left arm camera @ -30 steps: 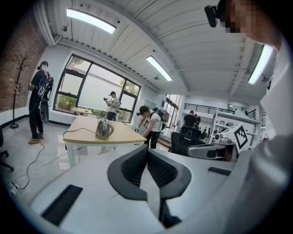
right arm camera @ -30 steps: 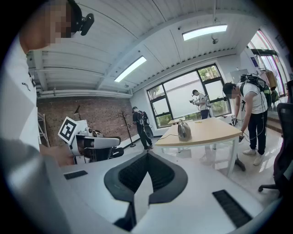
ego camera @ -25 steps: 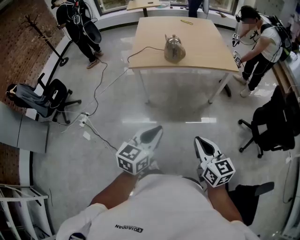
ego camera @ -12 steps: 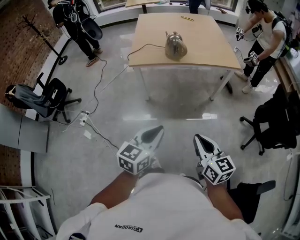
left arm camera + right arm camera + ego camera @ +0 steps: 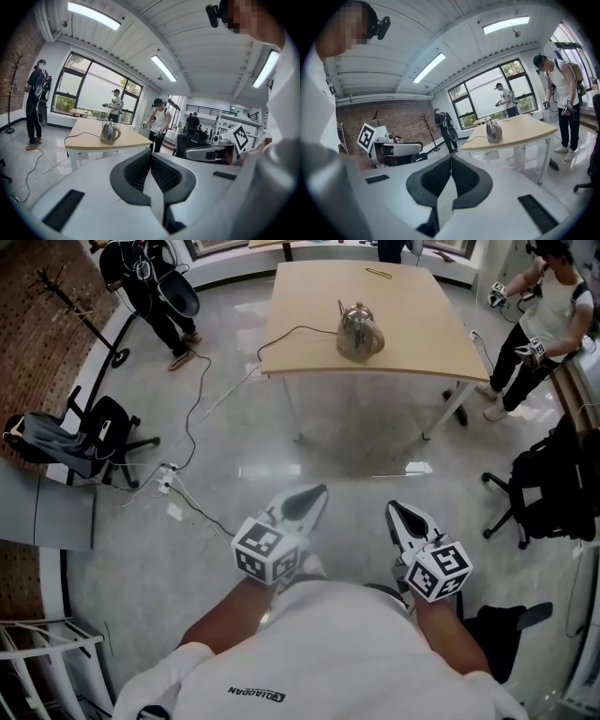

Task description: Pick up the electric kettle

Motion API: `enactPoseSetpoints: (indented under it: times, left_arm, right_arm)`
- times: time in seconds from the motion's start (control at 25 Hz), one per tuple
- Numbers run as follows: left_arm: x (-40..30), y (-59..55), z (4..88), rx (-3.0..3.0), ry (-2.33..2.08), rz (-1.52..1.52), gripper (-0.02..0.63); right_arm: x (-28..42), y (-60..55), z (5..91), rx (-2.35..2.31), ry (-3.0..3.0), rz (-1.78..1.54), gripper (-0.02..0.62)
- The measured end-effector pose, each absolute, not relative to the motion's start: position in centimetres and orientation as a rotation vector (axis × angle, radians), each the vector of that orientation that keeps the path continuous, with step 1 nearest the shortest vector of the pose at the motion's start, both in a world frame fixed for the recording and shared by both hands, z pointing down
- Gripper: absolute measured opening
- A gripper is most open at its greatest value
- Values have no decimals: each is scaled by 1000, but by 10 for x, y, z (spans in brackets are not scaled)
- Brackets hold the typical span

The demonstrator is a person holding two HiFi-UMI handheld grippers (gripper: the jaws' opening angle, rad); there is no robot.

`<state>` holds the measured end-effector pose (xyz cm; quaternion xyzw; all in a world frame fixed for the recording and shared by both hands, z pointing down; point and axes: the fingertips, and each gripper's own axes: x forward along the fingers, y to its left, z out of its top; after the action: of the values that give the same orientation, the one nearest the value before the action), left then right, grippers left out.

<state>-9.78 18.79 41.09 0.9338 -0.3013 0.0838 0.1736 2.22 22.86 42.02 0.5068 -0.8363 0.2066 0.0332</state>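
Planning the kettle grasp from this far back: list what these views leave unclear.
- Kettle base and lid details: too small and distant in all three views.
- Thin yellow item on the table: head view, too small to identify.
- Cord: whether it joins the kettle, head view, too small.

— What stood on the wooden table (image 5: 422,334)?
— An electric kettle (image 5: 360,331) near its centre, its black cord (image 5: 300,329) trailing off the 9 o'clock edge. A slim yellow item (image 5: 379,273) lay toward 12 o'clock.
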Motion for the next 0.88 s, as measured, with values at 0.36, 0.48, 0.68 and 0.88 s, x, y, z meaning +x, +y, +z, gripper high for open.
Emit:
enactPoseSetpoints:
  times: [0.36,0.48,0.68,0.88]
  left_arm:
    - [-123,160,427,2642,-813,245,-5]
    - [-135,151,430,2609,-827,237,-5]
    - [-144,134,433,2583,-870,212,-5]
    - [-132,122,440,2565,-870,232,-5]
  right_arm:
    - [-11,191,428,1582,-2552,657,21]
    - [-21,186,431,1544,-2541,666,21]
    - [-20,172,440,1521,-2522,701,21]
    - [-21,146,447,1463,-2550,726,21]
